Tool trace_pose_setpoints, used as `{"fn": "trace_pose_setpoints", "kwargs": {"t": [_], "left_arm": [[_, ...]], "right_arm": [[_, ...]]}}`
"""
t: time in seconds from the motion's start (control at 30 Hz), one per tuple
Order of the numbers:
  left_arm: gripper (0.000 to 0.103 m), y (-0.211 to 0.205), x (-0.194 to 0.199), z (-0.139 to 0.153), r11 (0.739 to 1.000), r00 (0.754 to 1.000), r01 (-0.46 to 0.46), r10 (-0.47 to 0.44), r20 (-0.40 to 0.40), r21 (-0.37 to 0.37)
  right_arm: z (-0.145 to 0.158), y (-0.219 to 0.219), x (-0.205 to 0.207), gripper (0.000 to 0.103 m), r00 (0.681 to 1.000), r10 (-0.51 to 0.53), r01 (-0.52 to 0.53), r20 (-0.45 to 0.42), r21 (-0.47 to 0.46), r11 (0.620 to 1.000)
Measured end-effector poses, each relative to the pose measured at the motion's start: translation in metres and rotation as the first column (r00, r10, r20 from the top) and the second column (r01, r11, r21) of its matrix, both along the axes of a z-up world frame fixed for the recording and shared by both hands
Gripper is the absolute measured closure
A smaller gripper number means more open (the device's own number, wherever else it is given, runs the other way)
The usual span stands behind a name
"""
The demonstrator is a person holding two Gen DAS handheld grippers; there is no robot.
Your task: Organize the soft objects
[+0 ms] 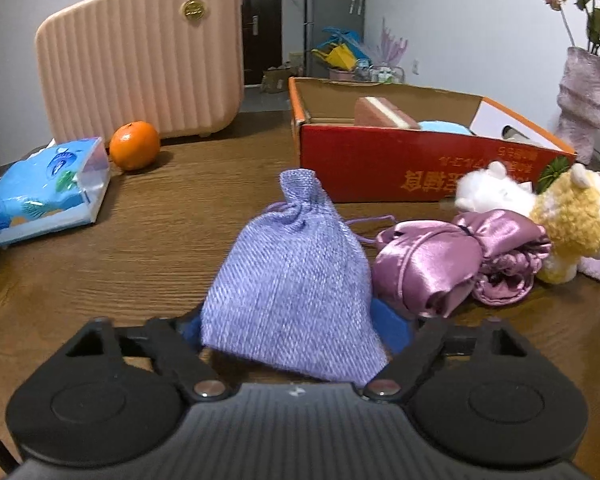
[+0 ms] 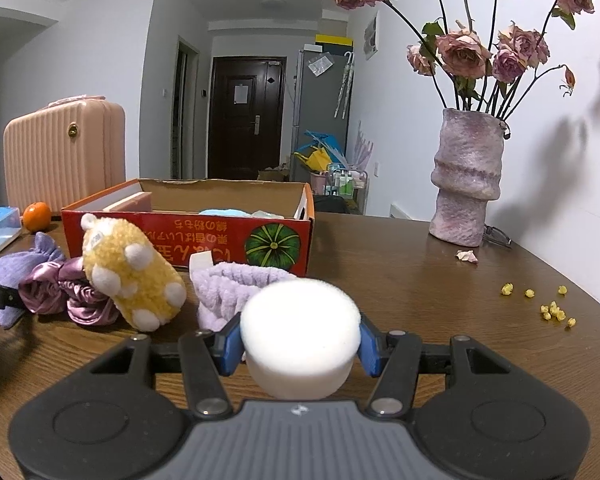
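Red-and-orange cardboard box (image 2: 188, 236) far on table, partly filled. Yellow fleece plush toy (image 2: 130, 276), lilac woven drawstring pouch (image 1: 290, 280), pink satin scrunchie (image 1: 432, 260) outstanding, near box. Left gripper (image 1: 296, 328) straddling pouch; clamping unconfirmed. Right gripper (image 2: 300, 340) clamped on white foam disc (image 2: 300, 332).

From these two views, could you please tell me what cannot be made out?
- Left wrist view: left tongs fingertips, hidden by the purple pouch.
- Both views: contents of the red box, mostly hidden behind its wall.
- Right wrist view: yellow bits on the table, too small to identify.
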State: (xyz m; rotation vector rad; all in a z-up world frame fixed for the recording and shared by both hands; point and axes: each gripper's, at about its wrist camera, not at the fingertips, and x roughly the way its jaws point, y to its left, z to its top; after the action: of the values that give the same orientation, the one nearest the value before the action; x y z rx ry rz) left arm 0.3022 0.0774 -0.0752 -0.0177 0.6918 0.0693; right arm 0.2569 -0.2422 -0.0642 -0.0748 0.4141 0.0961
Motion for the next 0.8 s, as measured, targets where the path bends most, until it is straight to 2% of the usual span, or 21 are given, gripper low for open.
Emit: {"fn": "trace_pose_setpoints", "kwargs": {"t": [0.03,0.1,0.27,0.43,0.8], "left_arm": [[0.033,-0.001,-0.001,0.000,1.000,1.000,0.008,-0.008,0.006,-0.001],[0.046,-0.002,-0.002,0.001,1.000,1.000,0.021,-0.021,0.011,-0.005],[0.062,-0.005,-0.005,0.002,0.999,0.999,0.042,-0.042,0.026,-0.009],[0.065,-0.010,-0.010,0.005,0.999,0.998,0.039,-0.040,0.057,0.018],[0.065,-0.015,-0.033,0.022,1.000,0.987,0.006,-0.009,0.161,0.022]], "right_arm": [[0.000,0.000,0.000,0.048,1.000,0.001,-0.001,0.001,-0.001,1.000],[0.001,0.000,-0.001,0.048,1.000,0.002,-0.002,0.003,0.001,1.000],[0.001,0.000,-0.002,0.048,1.000,0.006,-0.006,0.008,0.004,1.000],[0.003,0.000,-0.003,0.048,1.000,0.010,-0.010,0.014,0.009,1.000],[0.006,0.001,-0.007,0.048,0.999,0.028,-0.029,0.031,0.022,0.999]]}}
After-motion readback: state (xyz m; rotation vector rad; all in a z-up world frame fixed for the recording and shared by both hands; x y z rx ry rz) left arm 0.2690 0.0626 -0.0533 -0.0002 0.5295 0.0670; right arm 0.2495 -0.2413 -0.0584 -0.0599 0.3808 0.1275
